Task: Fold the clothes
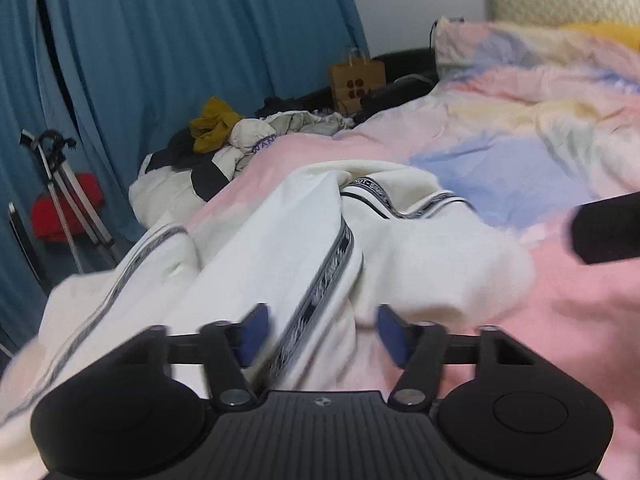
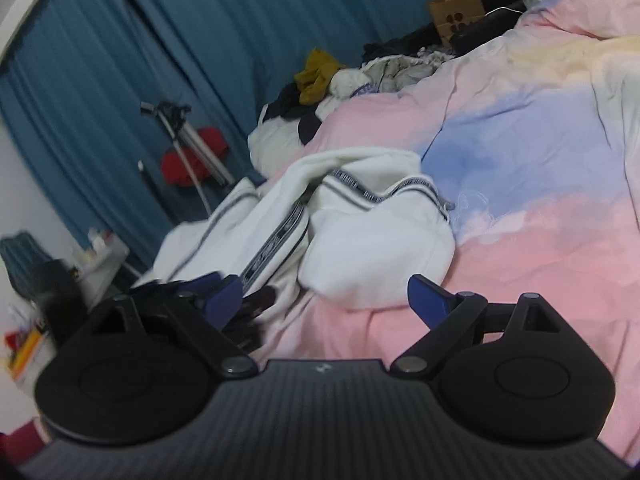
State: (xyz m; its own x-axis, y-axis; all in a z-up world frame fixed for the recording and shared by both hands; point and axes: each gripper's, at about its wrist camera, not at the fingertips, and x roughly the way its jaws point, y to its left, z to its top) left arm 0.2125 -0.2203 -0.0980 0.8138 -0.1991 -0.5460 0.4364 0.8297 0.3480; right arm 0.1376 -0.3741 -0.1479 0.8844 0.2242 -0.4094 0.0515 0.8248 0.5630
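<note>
Scene: a bed under a pastel pink, blue and yellow duvet, with blue curtains behind.
Garment: a crumpled white garment with dark lettered trim lies heaped on the duvet near the bed's edge, directly ahead of both my grippers.
Left gripper: my jaws stand partly apart, the trimmed fabric running between them; the blur hides whether the pads press it.
Right gripper: my jaws stand wide and grip nothing, just short of the garment's near fold.
Background: a pile of clothes sits at the far edge, with a brown paper bag beyond it.
</note>
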